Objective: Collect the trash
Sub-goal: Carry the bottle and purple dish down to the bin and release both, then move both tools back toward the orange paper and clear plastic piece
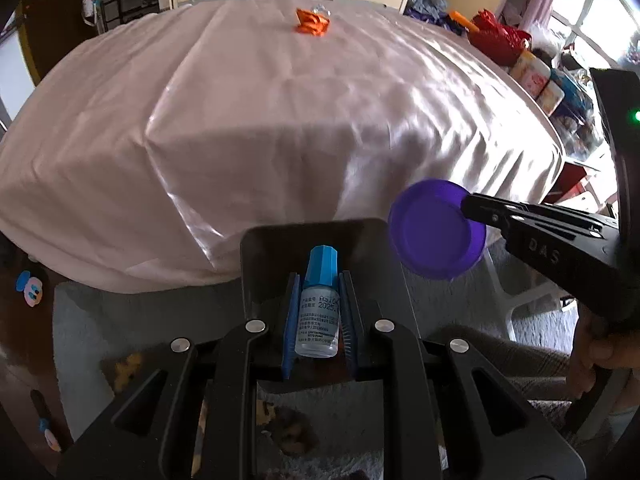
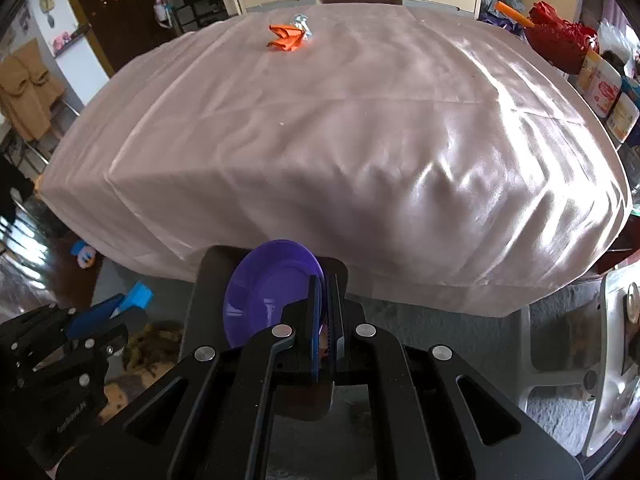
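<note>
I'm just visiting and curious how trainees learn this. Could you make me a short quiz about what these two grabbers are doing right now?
1. True or false: the left gripper is empty.
2. What does the right gripper grip?
A. an orange wrapper
B. a purple plate
C. a red bag
3. Fill in: trash still lying on the pink tablecloth is an ______ wrapper.

Key:
1. False. It is shut on a small bottle with a blue cap.
2. B. It pinches the rim of the purple plate, held edge-on.
3. Orange. The orange wrapper lies at the far end, with a small clear scrap beside it.
</note>
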